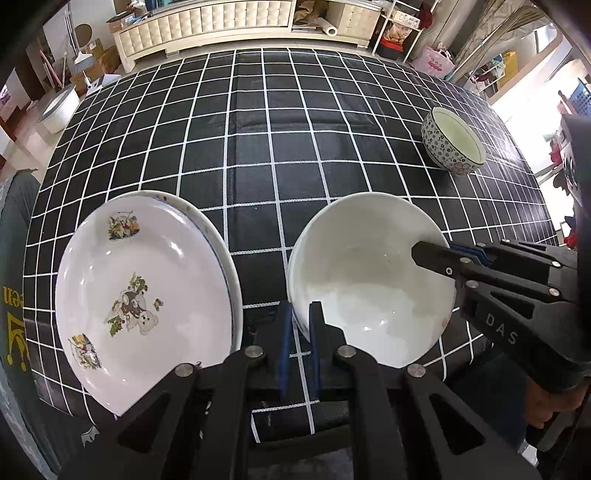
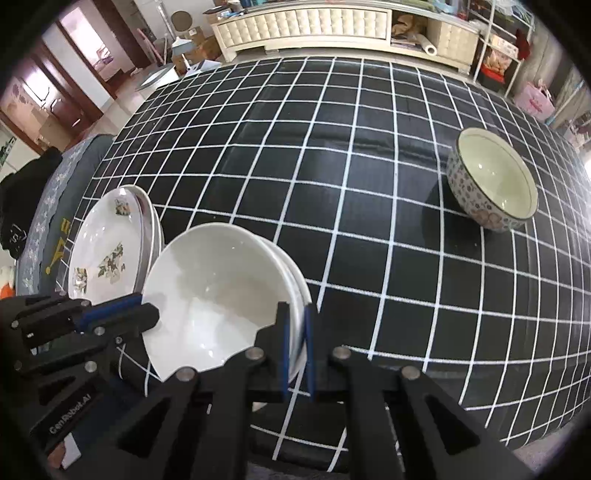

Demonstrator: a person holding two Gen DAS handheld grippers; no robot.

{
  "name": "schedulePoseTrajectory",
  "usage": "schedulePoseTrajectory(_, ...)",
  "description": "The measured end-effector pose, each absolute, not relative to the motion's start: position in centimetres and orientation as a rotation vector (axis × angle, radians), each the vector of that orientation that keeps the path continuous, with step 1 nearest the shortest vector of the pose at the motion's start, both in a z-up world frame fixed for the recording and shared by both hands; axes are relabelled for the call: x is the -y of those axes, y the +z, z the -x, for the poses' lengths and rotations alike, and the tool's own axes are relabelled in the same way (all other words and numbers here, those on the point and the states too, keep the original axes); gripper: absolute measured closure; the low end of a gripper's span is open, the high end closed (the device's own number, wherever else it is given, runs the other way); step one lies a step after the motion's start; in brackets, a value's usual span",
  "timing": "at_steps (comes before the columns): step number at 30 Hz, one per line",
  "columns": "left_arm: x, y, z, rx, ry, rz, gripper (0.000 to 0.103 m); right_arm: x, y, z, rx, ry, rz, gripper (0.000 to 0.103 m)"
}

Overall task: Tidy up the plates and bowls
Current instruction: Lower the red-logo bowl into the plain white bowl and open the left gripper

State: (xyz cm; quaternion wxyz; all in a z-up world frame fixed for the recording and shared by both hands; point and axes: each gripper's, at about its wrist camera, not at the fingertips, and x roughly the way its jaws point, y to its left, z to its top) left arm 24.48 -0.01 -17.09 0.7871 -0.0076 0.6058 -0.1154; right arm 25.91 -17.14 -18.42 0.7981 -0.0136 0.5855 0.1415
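Note:
A stack of white bowls (image 1: 369, 273) (image 2: 218, 291) sits near the front of the black checked table (image 1: 258, 147). My left gripper (image 1: 300, 317) is shut on the stack's left rim. My right gripper (image 2: 297, 321) is shut on its right rim and shows in the left wrist view (image 1: 436, 254). My left gripper shows in the right wrist view (image 2: 147, 314). A stack of white plates with animal prints (image 1: 144, 295) (image 2: 110, 251) lies left of the bowls. A blue-patterned bowl (image 1: 452, 142) (image 2: 493, 181) stands alone at the right.
A cream cabinet (image 1: 207, 26) (image 2: 303, 26) stands beyond the table's far edge. Shelves and a pink bag (image 1: 434, 61) are at the far right. A chair with dark cloth (image 2: 33, 206) is at the table's left.

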Motion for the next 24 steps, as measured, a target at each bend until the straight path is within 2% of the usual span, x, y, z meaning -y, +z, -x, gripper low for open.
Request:
schedulePoseTrajectory(9, 0.0, -16.1, -24.0, -1.289, -0.249, 0.015, 0.095, 17.1, -18.4, -26.1, -1.267, 0.315, 0.038, 0.090)
schedulePoseTrajectory(10, -0.1, -16.0, -23.9, -1.287, -0.248, 0.014, 0.095, 17.2, -18.4, -26.1, -1.275, 0.318, 0.030, 0.084)
schedulePoseTrajectory(11, -0.1, -15.8, -23.9, -1.286, -0.249, 0.012, 0.095, 17.1, -18.4, -26.1, -1.280, 0.323, 0.024, 0.067)
schedulePoseTrajectory(12, -0.1, -15.8, -23.8, -1.284, -0.248, 0.010, 0.095, 17.1, -18.4, -26.0, -1.284, 0.325, 0.024, 0.058)
schedulePoseTrajectory(13, -0.1, -15.7, -23.8, -1.281, -0.243, 0.009, 0.095, 17.1, -18.3, -25.8, -1.275, 0.322, 0.039, 0.044)
schedulePoseTrajectory(14, -0.1, -15.6, -23.7, -1.279, -0.240, 0.008, 0.095, 17.0, -18.2, -25.7, -1.262, 0.317, 0.051, 0.041)
schedulePoseTrajectory(17, -0.2, -15.3, -23.6, -1.273, -0.240, 0.012, 0.094, 17.4, -17.8, -25.3, -1.237, 0.314, 0.039, 0.040)
schedulePoseTrajectory(19, 0.0, -15.0, -23.4, -1.268, -0.243, 0.011, 0.091, 17.8, -17.5, -25.3, -1.239, 0.317, 0.017, 0.038)
schedulePoseTrajectory(21, 0.2, -14.4, -23.3, -1.254, -0.249, 0.007, 0.081, 18.2, -17.0, -25.2, -1.230, 0.309, 0.015, 0.038)
schedulePoseTrajectory(24, 0.6, -13.4, -23.2, -1.221, -0.262, 0.002, 0.079, 18.9, -15.9, -24.9, -1.210, 0.301, 0.010, 0.038)
